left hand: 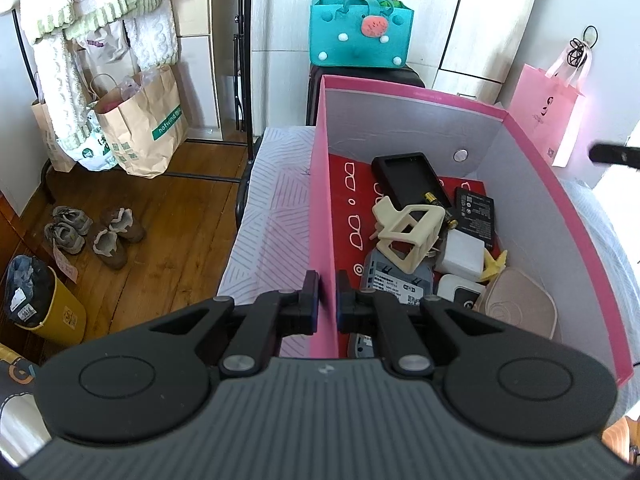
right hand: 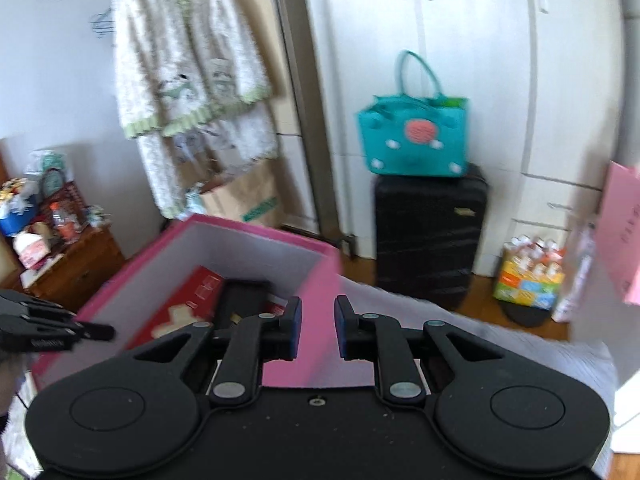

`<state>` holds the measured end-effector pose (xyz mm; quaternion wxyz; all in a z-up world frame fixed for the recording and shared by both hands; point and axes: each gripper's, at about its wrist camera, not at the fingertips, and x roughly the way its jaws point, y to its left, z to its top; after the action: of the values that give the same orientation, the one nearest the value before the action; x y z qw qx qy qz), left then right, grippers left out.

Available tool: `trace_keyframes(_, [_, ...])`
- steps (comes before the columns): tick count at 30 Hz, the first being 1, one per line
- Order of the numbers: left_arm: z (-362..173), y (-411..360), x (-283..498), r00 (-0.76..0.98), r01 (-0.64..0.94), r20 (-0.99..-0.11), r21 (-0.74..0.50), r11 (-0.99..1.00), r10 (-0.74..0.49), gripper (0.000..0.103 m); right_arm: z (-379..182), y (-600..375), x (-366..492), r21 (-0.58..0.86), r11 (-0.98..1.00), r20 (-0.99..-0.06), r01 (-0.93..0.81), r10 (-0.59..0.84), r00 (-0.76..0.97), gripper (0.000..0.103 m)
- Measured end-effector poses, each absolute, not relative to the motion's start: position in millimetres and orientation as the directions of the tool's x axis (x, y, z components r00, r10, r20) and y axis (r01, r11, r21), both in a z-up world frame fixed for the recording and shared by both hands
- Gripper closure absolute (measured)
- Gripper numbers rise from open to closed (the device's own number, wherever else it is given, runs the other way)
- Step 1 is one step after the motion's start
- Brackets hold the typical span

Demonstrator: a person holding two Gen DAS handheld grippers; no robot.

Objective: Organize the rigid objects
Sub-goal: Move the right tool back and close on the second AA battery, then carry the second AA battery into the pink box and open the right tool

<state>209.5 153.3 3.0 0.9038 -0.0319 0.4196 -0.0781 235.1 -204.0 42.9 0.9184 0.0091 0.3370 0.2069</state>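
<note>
A pink box [left hand: 320, 200] with grey inner walls stands on a patterned cloth. My left gripper [left hand: 328, 296] is shut on the box's left wall, one finger on each side. Inside lie a cream hair claw [left hand: 408, 236], a black case [left hand: 408, 178], a black battery [left hand: 474, 210], a white charger [left hand: 460, 256], a grey device [left hand: 396, 280], a beige compact [left hand: 520, 304] and a red card [left hand: 348, 208]. My right gripper [right hand: 318, 328] hangs open and empty above the box's right wall [right hand: 316, 312]. The right view is blurred. The right gripper's tip shows in the left view [left hand: 616, 156].
A teal bag [left hand: 360, 32] sits on a black suitcase [right hand: 428, 232] behind the box. Paper bags [left hand: 140, 120], shoes [left hand: 96, 236] and a yellow bin [left hand: 48, 300] stand on the wooden floor at left. A pink bag [left hand: 548, 112] hangs at right.
</note>
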Motion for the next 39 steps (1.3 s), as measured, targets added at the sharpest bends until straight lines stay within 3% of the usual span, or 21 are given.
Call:
trace_keyframes(18, [5, 149, 210, 0.644, 0.082, -0.751, -0.118, 0.99, -0.143, 0.096, -59, -219, 287, 0.153, 0.948, -0.745, -0.278, 0.295, 0.598, 0.075])
trace_keyframes(23, [5, 151, 211, 0.638, 0.089, -0.756, -0.118, 0.989, -0.148, 0.096, -71, -219, 287, 0.173, 0.949, -0.732, -0.263, 0.303, 0.611, 0.069])
trace_keyframes(27, [6, 151, 211, 0.639, 0.086, -0.754, -0.123, 0.989, -0.15, 0.096, -76, -210, 278, 0.091, 0.952, -0.721, -0.293, 0.266, 0.64, 0.07])
trace_keyframes(29, [6, 150, 209, 0.642, 0.091, -0.752, -0.119, 0.989, -0.15, 0.096, -77, -205, 273, 0.038, 0.949, -0.718, -0.312, 0.243, 0.652, 0.074])
trace_keyframes(30, [6, 149, 209, 0.644, 0.09, -0.751, -0.118, 0.989, -0.148, 0.096, -76, -205, 272, 0.042, 0.948, -0.719, -0.316, 0.249, 0.649, 0.088])
trace_keyframes(31, [6, 149, 209, 0.646, 0.089, -0.749, -0.116, 0.989, -0.146, 0.096, -75, -205, 270, 0.052, 0.947, -0.722, -0.317, 0.255, 0.643, 0.092])
trace_keyframes(39, [7, 150, 210, 0.643, 0.089, -0.751, -0.123, 0.988, -0.151, 0.096, -63, -217, 251, 0.115, 0.949, -0.703, -0.292, 0.286, 0.651, 0.092])
